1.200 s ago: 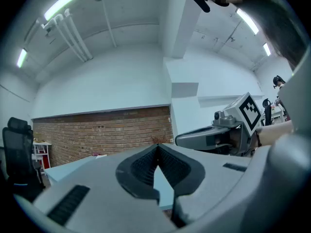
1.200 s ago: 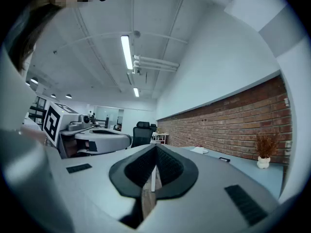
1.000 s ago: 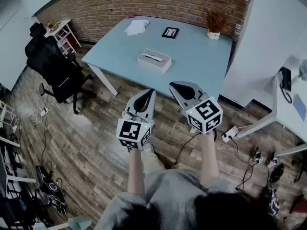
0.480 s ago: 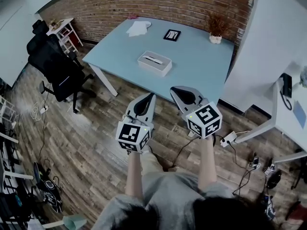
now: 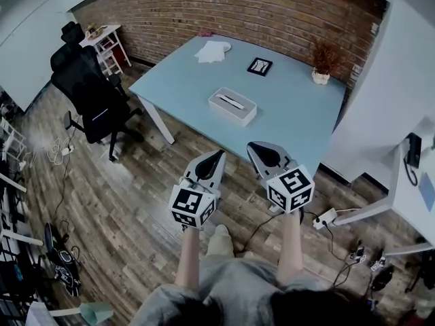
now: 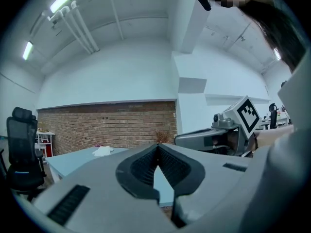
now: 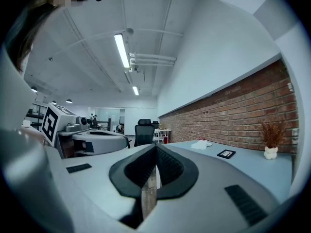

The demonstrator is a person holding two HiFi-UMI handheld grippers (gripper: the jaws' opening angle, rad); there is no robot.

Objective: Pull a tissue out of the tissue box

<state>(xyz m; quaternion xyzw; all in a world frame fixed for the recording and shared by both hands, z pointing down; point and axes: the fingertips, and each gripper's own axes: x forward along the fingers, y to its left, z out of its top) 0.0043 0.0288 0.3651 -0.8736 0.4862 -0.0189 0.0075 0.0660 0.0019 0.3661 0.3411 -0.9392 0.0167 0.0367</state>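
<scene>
Resting on the table well ahead of both grippers, the tissue box is judged light, its soft, tearable tissue best pinched at the slot; jaws of left gripper and right gripper are seen closed, empty.

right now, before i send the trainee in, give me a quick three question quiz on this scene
1. True or false: the tissue box sits on the floor beside the office chair.
2. What stands near the far right corner of the table? A. a mug B. a small potted plant C. a laptop
3. Short answer: how do the jaws of the left hand-held gripper and the right hand-held gripper stand?

Key: 1 false, it rests on the table. 2 B. 3 together, with nothing between them.
</scene>
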